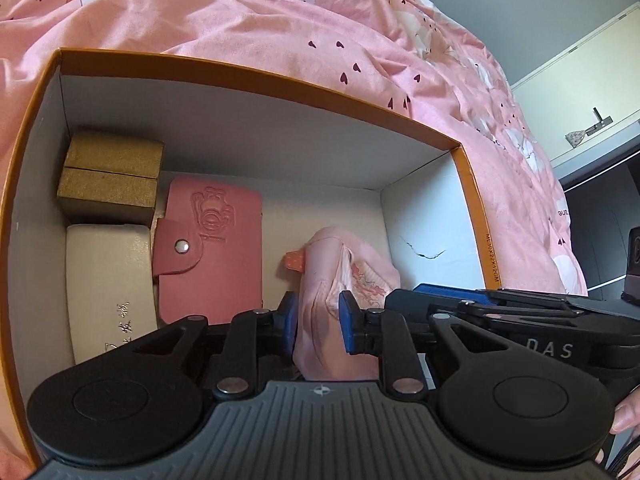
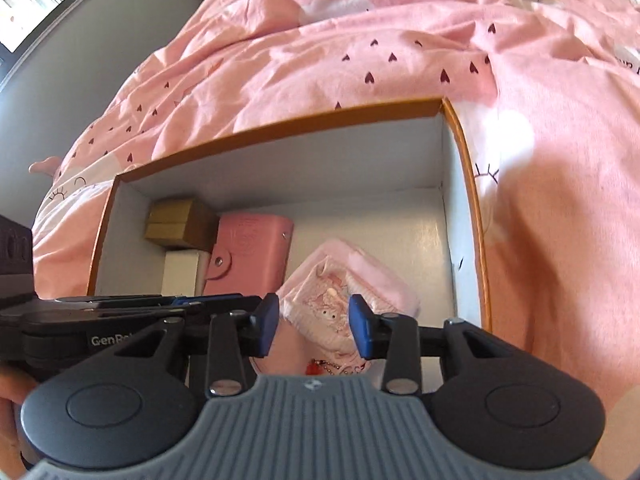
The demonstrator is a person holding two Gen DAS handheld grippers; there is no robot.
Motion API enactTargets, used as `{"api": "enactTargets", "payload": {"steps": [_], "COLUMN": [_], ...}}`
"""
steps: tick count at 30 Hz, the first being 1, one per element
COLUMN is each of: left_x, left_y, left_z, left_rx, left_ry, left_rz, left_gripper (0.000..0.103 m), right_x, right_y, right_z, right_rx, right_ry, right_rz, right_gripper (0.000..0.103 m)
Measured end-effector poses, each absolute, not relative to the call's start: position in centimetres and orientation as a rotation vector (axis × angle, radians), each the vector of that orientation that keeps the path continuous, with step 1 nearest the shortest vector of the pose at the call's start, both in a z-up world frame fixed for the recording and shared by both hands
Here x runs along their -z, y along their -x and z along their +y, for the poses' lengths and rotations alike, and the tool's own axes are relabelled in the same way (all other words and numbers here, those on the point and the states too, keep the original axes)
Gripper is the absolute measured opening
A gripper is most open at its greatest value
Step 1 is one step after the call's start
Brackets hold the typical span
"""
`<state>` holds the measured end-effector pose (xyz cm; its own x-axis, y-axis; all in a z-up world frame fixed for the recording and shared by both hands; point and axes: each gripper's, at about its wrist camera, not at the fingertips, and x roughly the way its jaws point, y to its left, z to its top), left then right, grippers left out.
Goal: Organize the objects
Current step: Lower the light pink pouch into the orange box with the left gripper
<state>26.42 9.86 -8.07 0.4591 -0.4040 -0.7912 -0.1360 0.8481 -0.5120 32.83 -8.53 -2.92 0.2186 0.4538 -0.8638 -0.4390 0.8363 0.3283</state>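
An orange cardboard box (image 1: 256, 76) with a white inside lies open on the bed; it also shows in the right wrist view (image 2: 472, 208). Inside it are a gold box (image 1: 110, 176), a cream case (image 1: 110, 280), a pink snap wallet (image 1: 216, 248) and a soft pink pouch (image 1: 340, 276). My left gripper (image 1: 318, 322) has its blue pads on both sides of the pouch, pressing it. My right gripper (image 2: 314, 326) is open above the same pouch (image 2: 344, 292), its pads apart from the fabric. The right gripper's body (image 1: 520, 320) shows at the right of the left wrist view.
A pink duvet (image 2: 360, 40) with small dark hearts surrounds the box. White cabinet doors (image 1: 580, 92) stand at the far right of the left wrist view. The box's right inner wall (image 1: 432, 236) has a small tear.
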Motion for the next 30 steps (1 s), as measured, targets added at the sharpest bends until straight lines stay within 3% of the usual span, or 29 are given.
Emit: {"api": "enactTargets", "payload": {"steps": [3, 7, 11, 16, 20, 30], "left_x": [7.7, 8.1, 8.9, 9.8, 8.8, 5.0], "left_y": [-26.3, -26.6, -26.5, -26.0, -25.0, -22.7], "left_z": [10.0, 8.8, 7.9, 7.5, 6.3, 8.6], "left_rx": [0.193, 0.249, 0.248, 0.234, 0.207, 0.075], "left_ry": [0.553, 0.474, 0.397, 0.405, 0.345, 0.321], "left_rz": [1.088, 1.124, 1.148, 1.164, 1.11, 0.946], "left_gripper": [0.026, 0.036, 0.037, 0.022, 0.019, 0.018], "right_x": [3.8, 4.9, 6.3, 7.0, 6.7, 3.2], "right_y": [-32.5, -32.4, -32.7, -32.7, -32.1, -30.7], "right_z": [-8.4, -8.5, -8.6, -8.6, -8.2, -5.8], "right_rx": [-0.578, -0.51, -0.489, -0.504, -0.521, -0.642], "right_ry": [0.003, 0.0, -0.015, -0.026, 0.044, 0.125], "right_rz": [1.24, 1.285, 1.33, 1.314, 1.257, 1.067], "right_gripper": [0.042, 0.049, 0.046, 0.043, 0.032, 0.026]}}
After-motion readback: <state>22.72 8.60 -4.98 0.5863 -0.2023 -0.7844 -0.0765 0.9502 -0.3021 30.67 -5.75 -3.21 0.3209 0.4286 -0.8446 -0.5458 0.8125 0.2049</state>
